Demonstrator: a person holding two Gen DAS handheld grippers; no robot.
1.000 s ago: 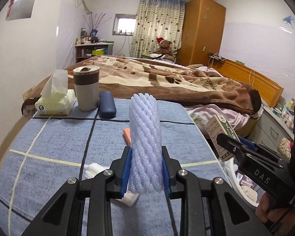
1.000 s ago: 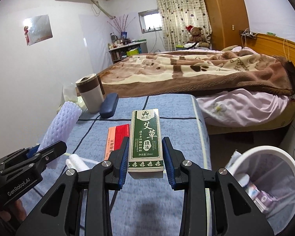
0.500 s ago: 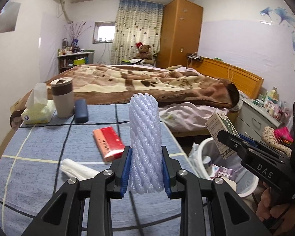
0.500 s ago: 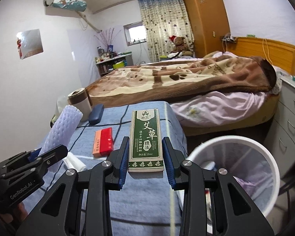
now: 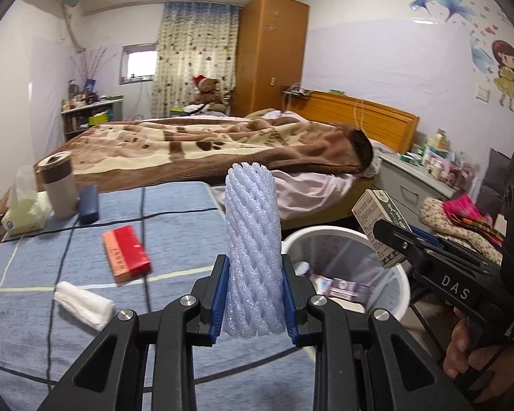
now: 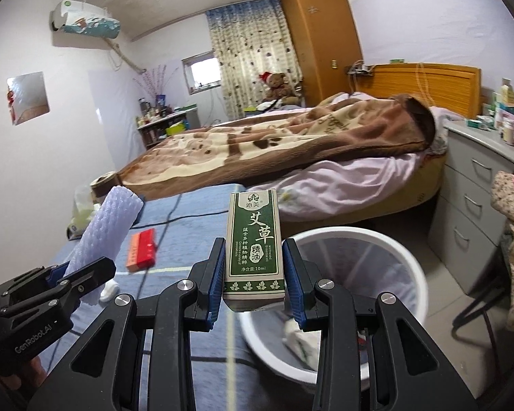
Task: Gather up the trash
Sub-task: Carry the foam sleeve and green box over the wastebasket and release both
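My left gripper (image 5: 255, 296) is shut on a pale lilac foam net sleeve (image 5: 252, 239) that stands upright between its blue pads. My right gripper (image 6: 255, 282) is shut on a small green and white carton (image 6: 254, 239) with Chinese print. The white trash bin (image 6: 387, 239) stands on the floor just right of the table, below and ahead of the carton; it holds some wrappers. In the left wrist view the bin (image 5: 399, 275) lies right of the sleeve, and the right gripper (image 5: 385, 245) with the carton (image 5: 380, 222) hovers over its far rim. The left gripper (image 6: 82, 267) shows at the left of the right wrist view.
On the blue checked tablecloth (image 5: 44, 260) lie a red box (image 5: 126, 251) and a rolled white tissue (image 5: 84, 303). A tissue pack (image 5: 25, 205), a tumbler (image 5: 58, 185) and a dark case (image 5: 88, 198) stand at the far edge. A bed (image 5: 222, 144) lies behind, grey drawers (image 6: 473, 198) to the right.
Both grippers have swung to the right, from over the table toward the bin, each keeping its grip. The bin has come fully into both views.
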